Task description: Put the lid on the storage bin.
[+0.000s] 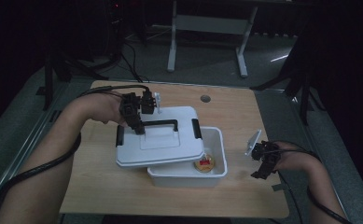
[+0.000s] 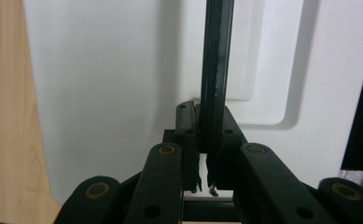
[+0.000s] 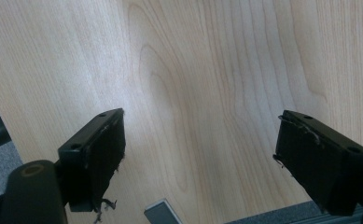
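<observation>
A white plastic lid [image 1: 160,140] with a black handle [image 1: 160,124] hangs askew over the left part of a white bin [image 1: 216,168]. My left gripper [image 1: 139,129] is shut on that handle [image 2: 215,70]; its two pads [image 2: 187,135] clamp the black bar against the white lid [image 2: 114,84]. Inside the uncovered part of the bin lies a small yellow and red object [image 1: 205,163]. My right gripper [image 1: 258,175] rests low over the bare wood to the right of the bin, its fingers [image 3: 100,154] spread wide with nothing between them.
The wooden table [image 1: 123,186] has a round cable hole [image 1: 205,98] at the back. Black clasps [image 1: 196,128] sit on the lid's ends. Cables trail from both grippers off the table's sides. A grey desk frame [image 1: 207,28] stands on the floor behind.
</observation>
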Demonstrator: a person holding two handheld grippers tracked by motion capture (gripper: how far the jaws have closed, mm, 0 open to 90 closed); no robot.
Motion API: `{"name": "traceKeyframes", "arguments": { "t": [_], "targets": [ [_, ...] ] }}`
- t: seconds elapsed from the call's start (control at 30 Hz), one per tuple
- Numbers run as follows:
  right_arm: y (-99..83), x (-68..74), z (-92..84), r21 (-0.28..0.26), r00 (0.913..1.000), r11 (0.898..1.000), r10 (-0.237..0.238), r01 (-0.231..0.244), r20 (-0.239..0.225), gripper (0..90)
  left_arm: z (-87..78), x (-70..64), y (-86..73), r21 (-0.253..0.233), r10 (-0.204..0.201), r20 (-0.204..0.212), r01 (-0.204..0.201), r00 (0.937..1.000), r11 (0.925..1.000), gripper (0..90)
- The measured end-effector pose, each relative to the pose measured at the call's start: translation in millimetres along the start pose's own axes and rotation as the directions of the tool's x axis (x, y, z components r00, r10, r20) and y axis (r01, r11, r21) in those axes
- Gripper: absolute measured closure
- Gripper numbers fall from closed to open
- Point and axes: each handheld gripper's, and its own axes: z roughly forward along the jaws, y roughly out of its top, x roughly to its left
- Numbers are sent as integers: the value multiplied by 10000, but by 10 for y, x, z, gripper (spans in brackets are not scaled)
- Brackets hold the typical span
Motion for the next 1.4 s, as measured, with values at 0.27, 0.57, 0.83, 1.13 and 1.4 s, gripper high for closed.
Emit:
{"name": "traceKeyframes", "arguments": {
  "t": [0.27, 0.57, 0.83, 1.13, 1.4],
  "targets": [
    [-57, 0, -7, -25, 10000, 10000, 75, -75, 10, 155, 38, 1, 384, -67, 555, 95, -554, 9984, 9984, 834],
    [-100, -6, -3, -12, 9999, 9999, 126, -126, -34, 155, 169, -14, 617, -121, 875, 262, -872, 9958, 9961, 834],
    [-76, -1, 16, 12, 9999, 10000, 30, -30, -102, 155, 369, 10, 706, -69, 985, 643, -982, 9931, 9951, 834],
    [-48, -10, 70, 190, 9998, 9998, 55, -52, -177, 173, 511, -5, 771, 41, 1113, 904, -1122, 9897, 9937, 834],
    [-43, -22, 103, 176, 9998, 9998, 77, -74, -188, 172, 600, 1, 783, 78, 1073, 1005, -1086, 9891, 9940, 834]
  ]
}}
